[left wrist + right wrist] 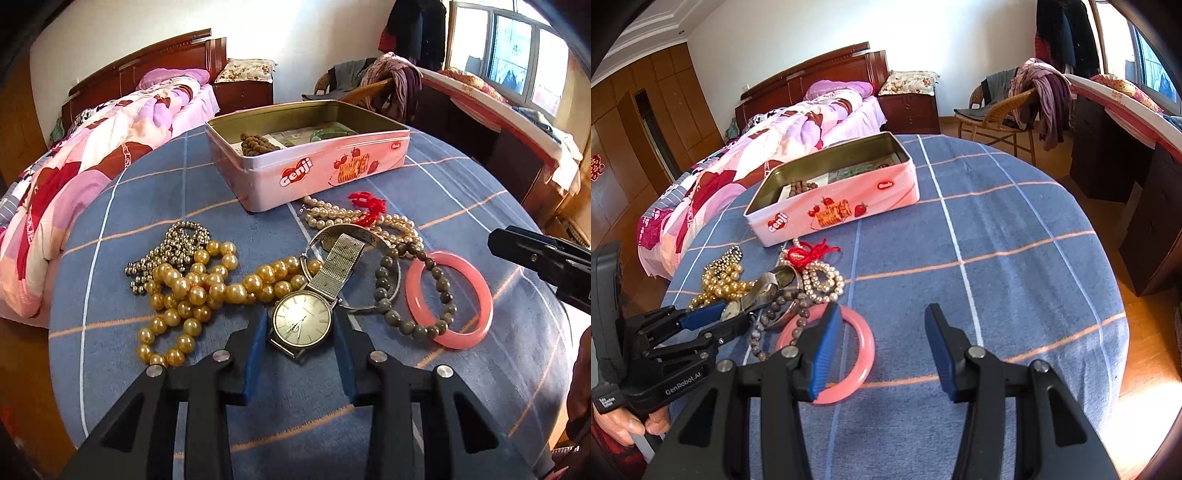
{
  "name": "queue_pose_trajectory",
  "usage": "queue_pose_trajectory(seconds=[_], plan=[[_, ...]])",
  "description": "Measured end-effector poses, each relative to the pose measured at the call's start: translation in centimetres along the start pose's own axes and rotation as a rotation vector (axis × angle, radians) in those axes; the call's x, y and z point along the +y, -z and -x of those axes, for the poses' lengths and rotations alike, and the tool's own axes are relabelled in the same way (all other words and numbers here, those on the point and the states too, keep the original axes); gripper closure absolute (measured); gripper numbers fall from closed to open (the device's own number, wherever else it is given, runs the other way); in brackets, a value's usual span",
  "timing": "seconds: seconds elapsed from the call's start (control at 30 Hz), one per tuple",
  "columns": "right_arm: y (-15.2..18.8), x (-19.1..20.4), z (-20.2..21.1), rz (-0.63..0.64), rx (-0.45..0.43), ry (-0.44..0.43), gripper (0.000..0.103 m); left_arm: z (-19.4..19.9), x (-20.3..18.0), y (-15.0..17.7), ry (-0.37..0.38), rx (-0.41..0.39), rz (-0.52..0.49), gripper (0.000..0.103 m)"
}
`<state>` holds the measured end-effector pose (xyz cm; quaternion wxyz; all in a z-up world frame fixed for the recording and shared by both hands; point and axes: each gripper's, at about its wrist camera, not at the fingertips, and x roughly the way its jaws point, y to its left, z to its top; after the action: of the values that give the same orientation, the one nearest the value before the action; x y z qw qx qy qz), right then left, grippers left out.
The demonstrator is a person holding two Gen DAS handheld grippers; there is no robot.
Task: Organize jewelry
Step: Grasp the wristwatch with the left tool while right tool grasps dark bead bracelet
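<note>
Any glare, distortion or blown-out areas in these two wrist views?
Left wrist view: fisheye bends the blue checked tablecloth into a dome; the window is bright but readable. Right wrist view: same bending; sunlit wooden floor nearly blown out; dark vignette in corners.

pink bangle partly behind fingers

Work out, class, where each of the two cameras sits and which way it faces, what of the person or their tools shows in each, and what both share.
Left wrist: on the left gripper, looking down its fingers at the watch between them; the right gripper's tip shows at the right edge.
Right wrist: on the right gripper, looking across the blue cloth; the left gripper and the hand holding it show at left.
Shared: pink tin, pink bangle.
</note>
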<state>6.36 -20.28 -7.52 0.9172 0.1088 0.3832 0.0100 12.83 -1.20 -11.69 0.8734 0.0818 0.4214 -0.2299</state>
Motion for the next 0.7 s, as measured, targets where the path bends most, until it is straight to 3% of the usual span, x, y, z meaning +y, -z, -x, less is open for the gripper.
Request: queue_pose_trajectory(seconds=[0.17, 0.6, 0.7], plan=[[0.0, 0.2, 0.2, 0.010, -0.001, -0.009, 0.052, 1.7, 0.7, 0.1, 0.051, -0.046, 0.061, 0.068], [0.5, 3.2, -0.9, 0.072, 0.040, -0.091, 0.054, 7.9, 2.3, -1.6, 0.085, -0.230, 0.111, 0.068], [0.8, 4.3, -2.0, 0.109, 0.072, -0.097, 0.063, 8.2, 2.3, -1.8, 0.086, -0.244, 0.117, 0.068]])
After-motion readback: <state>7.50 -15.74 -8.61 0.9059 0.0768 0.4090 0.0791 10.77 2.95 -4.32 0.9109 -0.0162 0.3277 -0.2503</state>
